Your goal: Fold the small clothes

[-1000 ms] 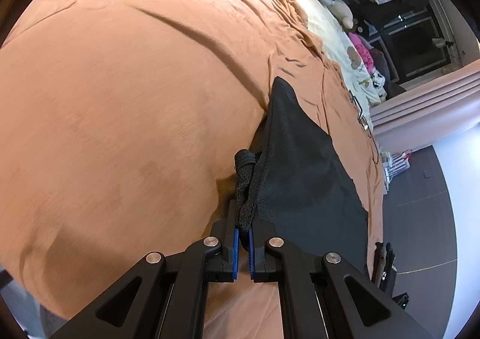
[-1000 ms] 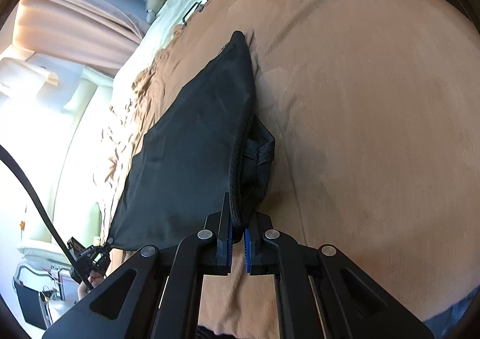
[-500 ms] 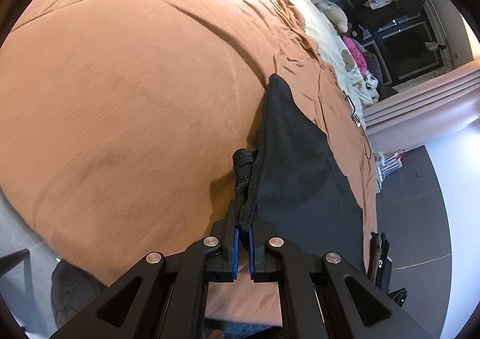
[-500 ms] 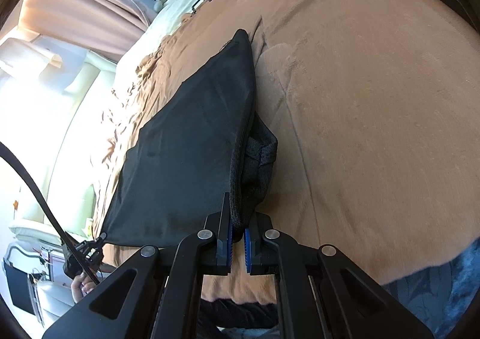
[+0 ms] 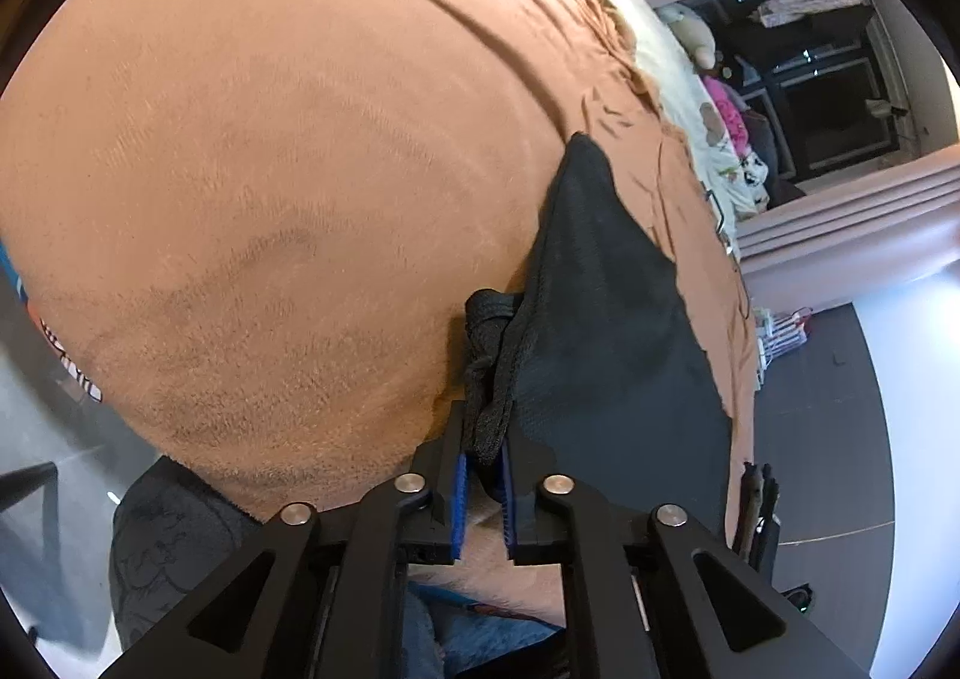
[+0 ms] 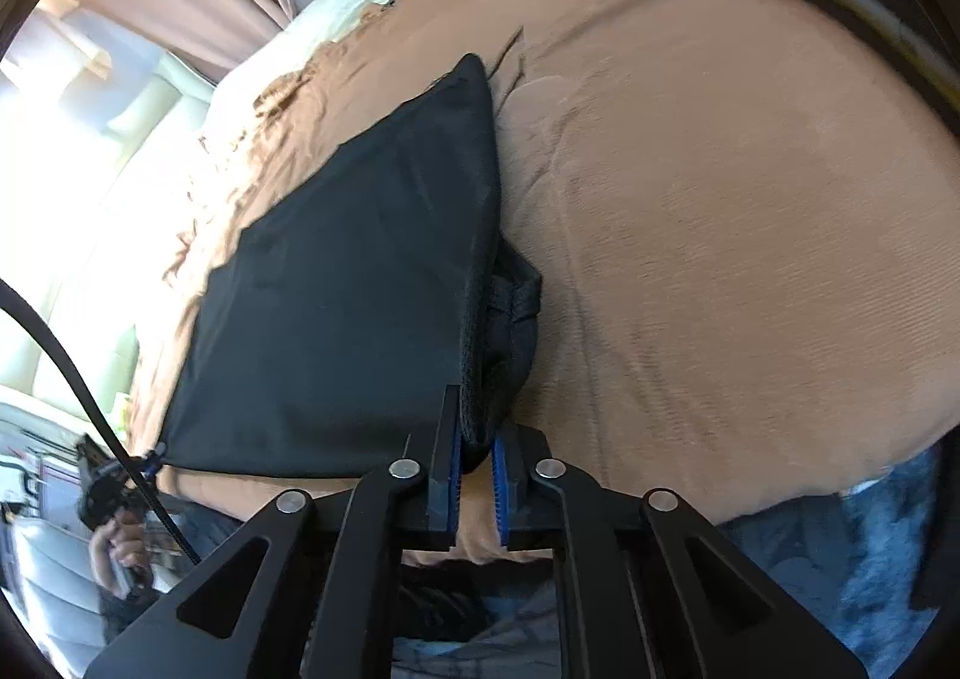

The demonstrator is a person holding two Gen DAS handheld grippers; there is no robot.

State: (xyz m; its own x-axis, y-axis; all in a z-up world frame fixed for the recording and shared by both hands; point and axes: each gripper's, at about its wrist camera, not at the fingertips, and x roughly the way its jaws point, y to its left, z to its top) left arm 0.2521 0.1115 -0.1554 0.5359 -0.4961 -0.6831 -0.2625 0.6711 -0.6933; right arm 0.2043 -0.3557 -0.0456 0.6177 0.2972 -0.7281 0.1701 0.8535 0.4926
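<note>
The garment held in the lower middle of both views is plain black, with a fine mesh weave showing along its edge. It lies on a bedspread of solid orange-tan. Both the left gripper and the right gripper are black with bright blue pads inside the fingers and silver screw heads. At the upper right of the left view a cream sheet carries brown bear prints, and the curtains are dusty pink.
</note>
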